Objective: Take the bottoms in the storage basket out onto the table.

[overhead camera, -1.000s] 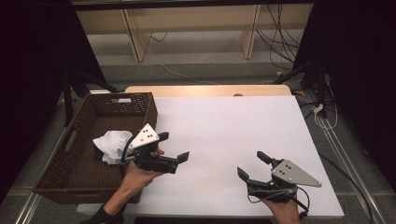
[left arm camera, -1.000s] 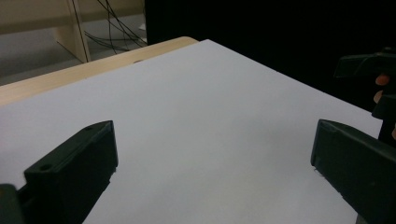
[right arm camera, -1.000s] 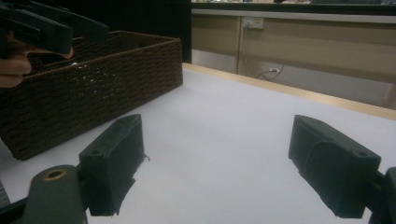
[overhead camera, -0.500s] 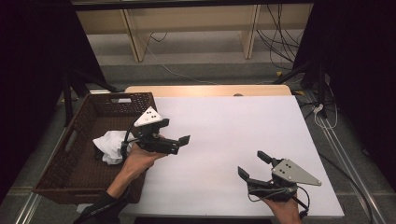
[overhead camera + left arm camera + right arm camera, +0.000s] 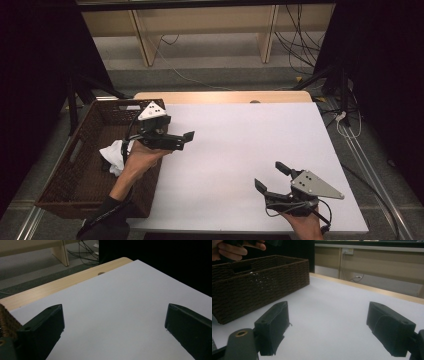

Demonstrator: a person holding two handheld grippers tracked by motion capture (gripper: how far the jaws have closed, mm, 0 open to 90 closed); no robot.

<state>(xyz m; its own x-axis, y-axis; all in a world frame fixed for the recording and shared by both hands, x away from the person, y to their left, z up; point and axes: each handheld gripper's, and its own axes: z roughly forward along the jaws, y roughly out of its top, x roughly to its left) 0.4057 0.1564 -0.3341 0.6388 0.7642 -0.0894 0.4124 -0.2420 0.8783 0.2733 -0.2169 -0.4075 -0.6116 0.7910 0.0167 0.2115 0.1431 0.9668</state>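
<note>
Both sets of jaws gape empty; the left gripper, beside the basket, is far nearer its white cloth than the right gripper.

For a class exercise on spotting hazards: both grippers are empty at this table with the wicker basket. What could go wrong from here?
1. The left gripper hovers open right beside the basket; a careless swing might catch its rim.
2. The basket sits at the table's left edge, possibly overhanging, so a knock could tip it.
3. The white cloth in the basket lies near the left gripper's trailing cable and might snag.
</note>
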